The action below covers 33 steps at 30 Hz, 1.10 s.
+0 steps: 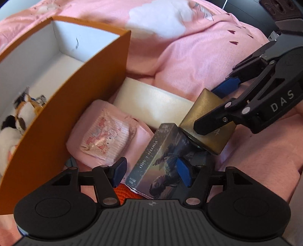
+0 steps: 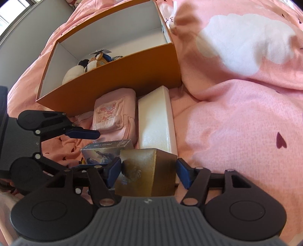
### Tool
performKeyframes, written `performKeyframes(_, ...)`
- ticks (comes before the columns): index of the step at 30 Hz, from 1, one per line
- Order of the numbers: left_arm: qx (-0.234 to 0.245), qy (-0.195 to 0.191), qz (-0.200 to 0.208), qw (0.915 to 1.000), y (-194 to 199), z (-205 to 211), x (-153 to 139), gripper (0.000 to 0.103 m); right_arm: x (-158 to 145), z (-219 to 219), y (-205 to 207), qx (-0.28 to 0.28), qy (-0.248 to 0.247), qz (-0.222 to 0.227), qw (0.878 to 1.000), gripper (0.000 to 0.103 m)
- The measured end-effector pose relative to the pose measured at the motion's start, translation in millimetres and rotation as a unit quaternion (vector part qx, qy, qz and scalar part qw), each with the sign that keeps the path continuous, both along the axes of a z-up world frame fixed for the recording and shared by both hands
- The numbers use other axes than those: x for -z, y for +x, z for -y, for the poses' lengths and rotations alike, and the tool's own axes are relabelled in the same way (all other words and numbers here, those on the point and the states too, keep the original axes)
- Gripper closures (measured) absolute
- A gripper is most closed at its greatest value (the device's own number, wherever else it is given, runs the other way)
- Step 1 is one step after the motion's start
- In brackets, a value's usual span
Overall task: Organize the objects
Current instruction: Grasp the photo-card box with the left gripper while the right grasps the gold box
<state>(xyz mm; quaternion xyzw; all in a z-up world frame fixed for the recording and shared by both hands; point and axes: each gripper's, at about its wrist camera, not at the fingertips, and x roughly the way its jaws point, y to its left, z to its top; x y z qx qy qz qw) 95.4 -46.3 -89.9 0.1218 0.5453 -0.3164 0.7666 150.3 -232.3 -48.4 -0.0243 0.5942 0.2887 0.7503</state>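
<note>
An open orange box (image 1: pixel 79 106) (image 2: pixel 121 75) with a white inside lies on the pink bedding and holds plush toys (image 1: pixel 17 121) (image 2: pixel 89 64). Beside it lie a pink pouch (image 1: pixel 106 136) (image 2: pixel 113 115) and a white box (image 1: pixel 153 106) (image 2: pixel 155 121). My left gripper (image 1: pixel 151 170) is open around a printed card box (image 1: pixel 157 160) (image 2: pixel 106 151); its right pad touches the box. My right gripper (image 2: pixel 148 170) (image 1: pixel 217 109) is shut on a gold box (image 2: pixel 145 174) (image 1: pixel 206 124), which rests against the card box's far end.
Pink bedding with white cloud prints (image 2: pixel 242 37) and a rumpled duvet (image 1: pixel 189 47) surrounds everything. An orange knitted item (image 1: pixel 126 195) lies under the card box. A dark surface (image 1: pixel 246 11) shows at the far right.
</note>
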Motion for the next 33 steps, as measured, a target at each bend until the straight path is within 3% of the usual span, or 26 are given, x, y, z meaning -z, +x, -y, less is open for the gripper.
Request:
performKeyframes(3,-0.005,-0.008,-0.019,0.9998,4,0,6,0.029,0,0,0,-0.003,-0.002,-0.002,1.0,0.037)
performKeyframes(6,-0.012,-0.012,-0.026,0.9995,5,0,7,0.032,0,-3,-2,-0.014,-0.009,-0.001,1.0,0.036)
performKeyframes(11,-0.024,-0.009,-0.028,0.9993,0,-6,-5,0.054,1,-5,-4,-0.027,-0.019,-0.004,0.999,0.035)
performKeyframes(17,-0.041,-0.035,-0.049,0.9973,1,-16,-21,0.072,4,10,3,-0.004,0.001,-0.055,0.998,0.039)
performKeyframes(25,-0.062,-0.052,-0.09,0.9927,14,-7,-13,0.073,22,24,26,0.041,0.044,-0.128,0.99,0.041)
performKeyframes(33,-0.073,-0.015,-0.068,0.9949,10,4,-9,0.072,35,17,33,0.022,0.055,-0.144,0.988,0.038)
